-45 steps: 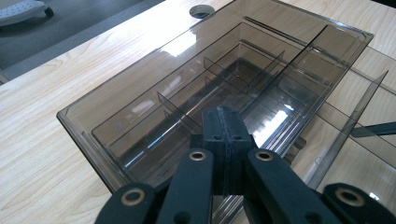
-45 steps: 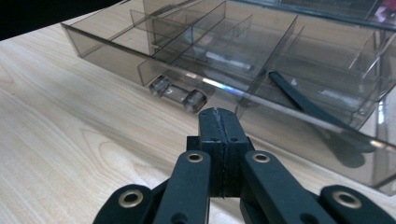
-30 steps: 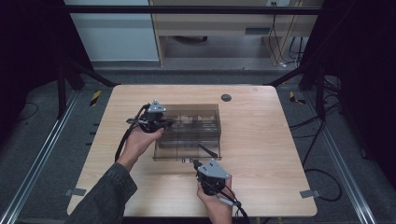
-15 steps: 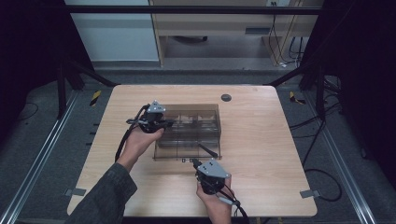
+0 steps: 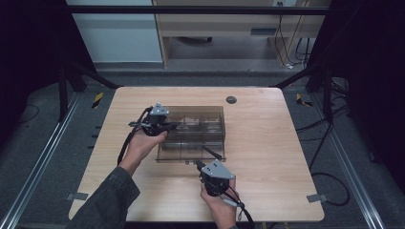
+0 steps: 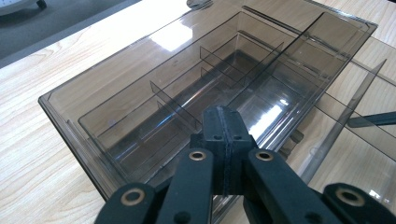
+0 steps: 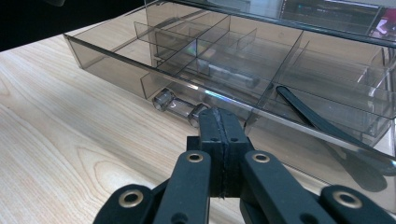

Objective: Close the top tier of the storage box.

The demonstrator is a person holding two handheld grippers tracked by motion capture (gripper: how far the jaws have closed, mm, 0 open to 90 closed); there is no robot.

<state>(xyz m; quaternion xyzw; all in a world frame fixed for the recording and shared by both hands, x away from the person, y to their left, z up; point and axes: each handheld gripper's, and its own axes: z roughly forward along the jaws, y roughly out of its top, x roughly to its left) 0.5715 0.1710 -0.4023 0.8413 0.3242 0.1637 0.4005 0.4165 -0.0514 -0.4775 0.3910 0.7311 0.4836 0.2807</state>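
Smoky clear drawer box (image 5: pixel 196 131) mid-table (image 5: pixel 286 157), its drawer (image 7: pixel 140 60) pulled out toward the person, clear handle (image 7: pixel 180 105) at the front, black utensil (image 7: pixel 322 123) lying inside, right gripper (image 7: pixel 219 126) clenched at the handle – empty, left gripper (image 6: pixel 223 123) clenched over the box top, holding nothing.

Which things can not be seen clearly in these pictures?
- Drawer handle: right gripper view, its right end sits behind the shut jaws of the right gripper.
- Dark tool in the drawer: its far end is cut off by the picture edge.
- Left gripper: its tip covers the box rim below.
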